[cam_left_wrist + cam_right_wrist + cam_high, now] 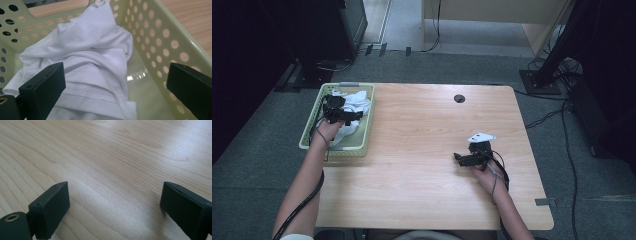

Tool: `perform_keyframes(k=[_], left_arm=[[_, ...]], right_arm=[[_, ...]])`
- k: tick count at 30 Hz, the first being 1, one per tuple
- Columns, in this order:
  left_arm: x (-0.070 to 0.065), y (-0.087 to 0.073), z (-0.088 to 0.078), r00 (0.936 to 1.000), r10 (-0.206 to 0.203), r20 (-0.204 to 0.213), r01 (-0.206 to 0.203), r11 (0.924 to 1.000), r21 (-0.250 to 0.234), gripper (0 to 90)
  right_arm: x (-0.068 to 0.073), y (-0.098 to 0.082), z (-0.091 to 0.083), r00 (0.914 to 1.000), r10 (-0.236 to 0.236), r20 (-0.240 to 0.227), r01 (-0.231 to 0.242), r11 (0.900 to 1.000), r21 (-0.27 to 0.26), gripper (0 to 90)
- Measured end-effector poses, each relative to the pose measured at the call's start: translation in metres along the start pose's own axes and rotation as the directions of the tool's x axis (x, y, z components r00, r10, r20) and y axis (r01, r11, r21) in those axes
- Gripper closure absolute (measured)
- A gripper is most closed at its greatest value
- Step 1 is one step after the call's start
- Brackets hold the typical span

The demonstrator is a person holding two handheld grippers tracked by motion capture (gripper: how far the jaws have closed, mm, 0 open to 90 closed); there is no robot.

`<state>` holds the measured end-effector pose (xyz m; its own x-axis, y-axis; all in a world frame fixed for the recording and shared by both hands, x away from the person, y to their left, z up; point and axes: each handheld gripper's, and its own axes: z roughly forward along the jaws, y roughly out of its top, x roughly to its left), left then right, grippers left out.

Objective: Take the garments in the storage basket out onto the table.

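the wooden table (pixel 422 150) carries a green basket (pixel 312 131) at its 10 o'clock corner, with a crumpled white shirt (pixel 95 57) inside. the left gripper (pixel 115 85) hangs released over the shirt. the right gripper (pixel 115 205), at 4 o'clock, gapes above bare wood.

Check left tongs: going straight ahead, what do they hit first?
Probably the crumpled white cloth garment in the perforated pale green plastic basket; the open left tongs straddle it, though depth is unclear.

High view overlooks table (pixel 422 150); left gripper view sits inside basket (pixel 160 32), both seeing it.
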<state>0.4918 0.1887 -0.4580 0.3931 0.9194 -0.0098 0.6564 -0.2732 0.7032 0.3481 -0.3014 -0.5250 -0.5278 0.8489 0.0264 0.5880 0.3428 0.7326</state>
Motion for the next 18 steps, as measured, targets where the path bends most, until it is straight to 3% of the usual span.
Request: perform_keyframes(k=[14, 18], left_arm=[[0.012, -0.005, 0.014, 0.9998, -0.018, -0.009, 0.018, 0.9996, 0.022, 2.3], [0.015, -0.008, 0.015, 0.9995, -0.030, -0.010, 0.030, 0.9995, 0.002, 2.3]], right_arm=[[0.000, 0.000, 0.000, 1.0000, -0.001, 0.000, 0.001, 1.000, -0.001, 8.5], [0.000, 0.000, 0.000, 1.0000, 0.000, 0.000, 0.000, 1.000, 0.000, 8.5]])
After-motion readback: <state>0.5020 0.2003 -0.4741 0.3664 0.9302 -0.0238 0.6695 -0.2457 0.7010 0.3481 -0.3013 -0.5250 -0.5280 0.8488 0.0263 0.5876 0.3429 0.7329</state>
